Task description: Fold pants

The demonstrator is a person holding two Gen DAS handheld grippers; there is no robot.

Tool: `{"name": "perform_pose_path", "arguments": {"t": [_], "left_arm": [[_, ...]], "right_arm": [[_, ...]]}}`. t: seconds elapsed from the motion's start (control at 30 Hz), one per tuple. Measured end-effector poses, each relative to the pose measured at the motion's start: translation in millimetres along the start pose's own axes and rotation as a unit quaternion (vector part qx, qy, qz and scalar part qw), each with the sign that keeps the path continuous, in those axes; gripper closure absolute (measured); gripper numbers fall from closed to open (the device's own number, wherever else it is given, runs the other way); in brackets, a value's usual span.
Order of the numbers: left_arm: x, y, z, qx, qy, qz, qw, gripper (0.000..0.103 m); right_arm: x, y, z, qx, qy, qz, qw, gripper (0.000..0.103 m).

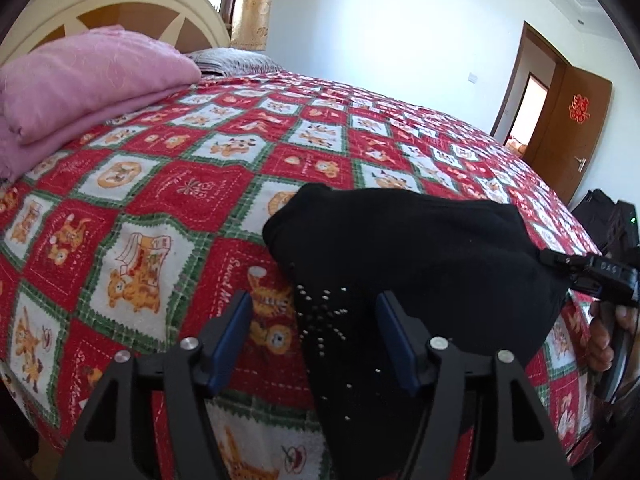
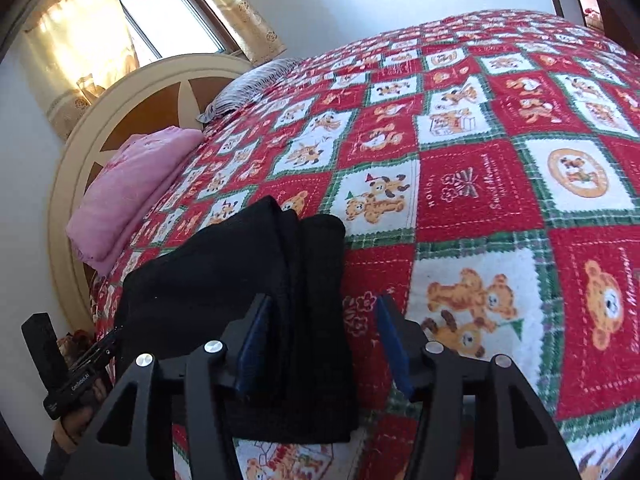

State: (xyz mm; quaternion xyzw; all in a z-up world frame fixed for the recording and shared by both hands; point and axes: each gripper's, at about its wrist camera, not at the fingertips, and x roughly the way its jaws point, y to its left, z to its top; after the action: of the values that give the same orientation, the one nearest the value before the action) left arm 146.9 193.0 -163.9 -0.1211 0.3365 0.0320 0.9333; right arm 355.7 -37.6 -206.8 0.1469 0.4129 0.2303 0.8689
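Observation:
Black pants (image 1: 420,256) lie folded in a bundle near the front edge of a bed with a red, white and green bear quilt (image 1: 192,184). A studded part of the pants hangs toward me. My left gripper (image 1: 314,340) is open; the pants' edge lies between its blue pads. In the right wrist view the pants (image 2: 240,280) show several stacked folds. My right gripper (image 2: 324,344) is open, with the folded edge between its fingers. The right gripper also shows in the left wrist view (image 1: 592,276) at the pants' right end.
A folded pink blanket (image 1: 80,80) and a striped pillow (image 2: 248,88) lie at the cream headboard (image 1: 120,4). A brown door (image 1: 572,128) stands open at the far right. A window with curtains (image 2: 168,12) is behind the headboard.

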Motion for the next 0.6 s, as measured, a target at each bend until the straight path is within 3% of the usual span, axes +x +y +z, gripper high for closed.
{"name": "perform_pose_path", "arguments": {"t": [0.1, 0.23, 0.4, 0.6], "left_arm": [[1, -4, -1, 0.004, -0.002, 0.005, 1.0000, 0.028], [3, -3, -3, 0.000, -0.001, 0.008, 1.0000, 0.025], [7, 0, -7, -0.014, 0.003, 0.023, 0.9996, 0.011], [0, -8, -7, -0.009, 0.004, 0.048, 0.9988, 0.011]], "right_arm": [[-9, 5, -8, -0.013, 0.005, 0.008, 1.000, 0.047], [-10, -1, -17, -0.022, 0.009, -0.028, 0.999, 0.047], [-10, 2, -19, -0.039, 0.001, -0.044, 0.998, 0.045], [-18, -1, -20, -0.034, -0.008, -0.051, 0.998, 0.044]]}}
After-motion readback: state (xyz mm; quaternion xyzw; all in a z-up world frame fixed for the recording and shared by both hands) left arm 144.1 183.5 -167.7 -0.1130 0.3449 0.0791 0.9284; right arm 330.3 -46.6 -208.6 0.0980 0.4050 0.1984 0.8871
